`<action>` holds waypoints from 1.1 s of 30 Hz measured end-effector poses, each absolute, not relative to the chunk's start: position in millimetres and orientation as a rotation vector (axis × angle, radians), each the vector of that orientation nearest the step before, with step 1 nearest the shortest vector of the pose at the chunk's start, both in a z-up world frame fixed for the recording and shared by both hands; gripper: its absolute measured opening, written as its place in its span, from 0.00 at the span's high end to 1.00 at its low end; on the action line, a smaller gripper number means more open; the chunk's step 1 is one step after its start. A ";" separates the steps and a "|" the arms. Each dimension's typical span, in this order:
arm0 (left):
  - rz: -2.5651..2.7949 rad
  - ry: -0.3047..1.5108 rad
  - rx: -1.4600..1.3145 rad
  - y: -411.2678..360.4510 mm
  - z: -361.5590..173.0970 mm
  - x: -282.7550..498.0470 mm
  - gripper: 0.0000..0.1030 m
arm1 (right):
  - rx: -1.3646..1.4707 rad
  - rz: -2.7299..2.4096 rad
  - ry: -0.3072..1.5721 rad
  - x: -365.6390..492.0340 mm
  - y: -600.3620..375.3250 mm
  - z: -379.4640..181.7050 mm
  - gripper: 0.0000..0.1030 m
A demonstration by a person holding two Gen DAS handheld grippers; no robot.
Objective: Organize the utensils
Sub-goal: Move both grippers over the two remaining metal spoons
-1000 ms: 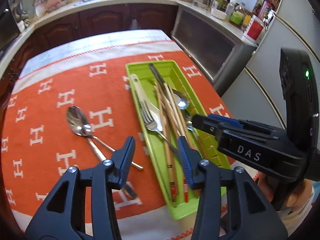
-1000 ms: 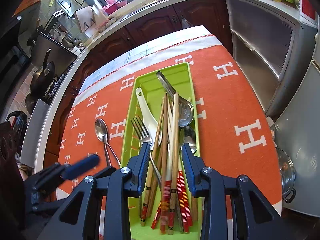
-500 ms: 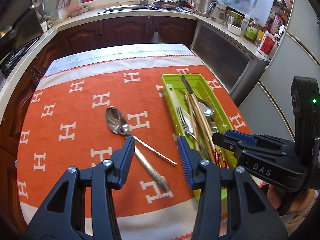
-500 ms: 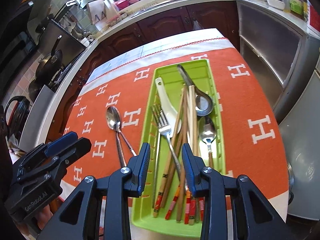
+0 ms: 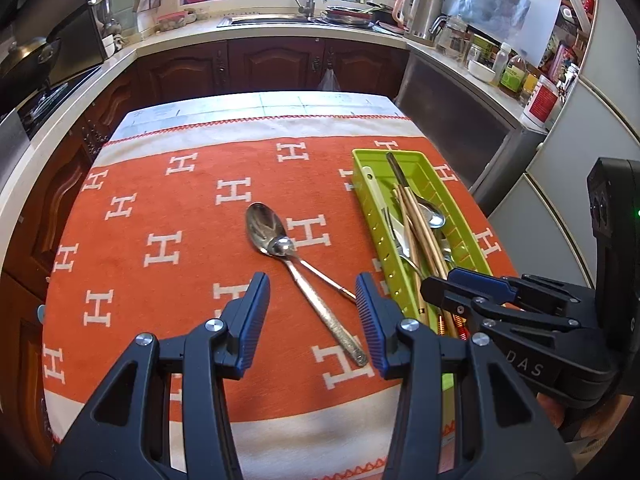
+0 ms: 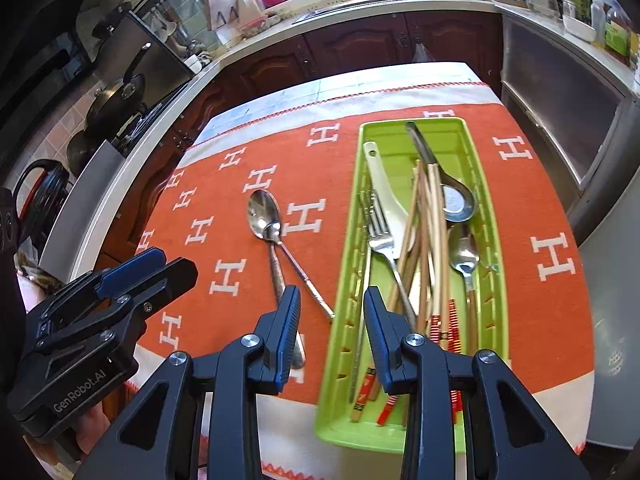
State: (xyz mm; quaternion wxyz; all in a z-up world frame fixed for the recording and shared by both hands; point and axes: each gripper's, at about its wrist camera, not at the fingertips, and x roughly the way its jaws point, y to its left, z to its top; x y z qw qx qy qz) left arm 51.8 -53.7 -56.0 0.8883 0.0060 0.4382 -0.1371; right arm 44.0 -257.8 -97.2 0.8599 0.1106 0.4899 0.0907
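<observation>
While two spoons (image 5: 296, 276) are lying crossed on the worktop (image 5: 160, 208) left of the tray (image 5: 404, 240), left gripper (image 5: 312, 316) is hovering nearest, fingers half open and empty; handles running diagonally toward it. Right gripper (image 6: 332, 332) is also parted, holding nothing.

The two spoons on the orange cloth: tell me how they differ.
The large spoon has a broad bowl and a thick, textured handle; the small spoon has a much smaller bowl and a thin, smooth handle. The small spoon's bowl rests on the near end of the large spoon's bowl, and their handles splay apart. Both are shiny metal, lying outside the green tray.
</observation>
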 end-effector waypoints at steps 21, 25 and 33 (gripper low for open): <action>-0.177 0.973 -0.071 20.8 -98.8 67.3 0.60 | 0.123 0.248 1.083 70.5 -176.6 -108.8 0.68; -0.161 1.004 -0.088 32.5 -113.2 75.4 0.60 | 0.112 0.245 1.100 83.2 -170.7 -120.6 0.68; -0.161 1.044 -0.102 34.6 -134.6 91.7 0.60 | 0.041 0.226 1.129 116.1 -162.5 -146.7 0.68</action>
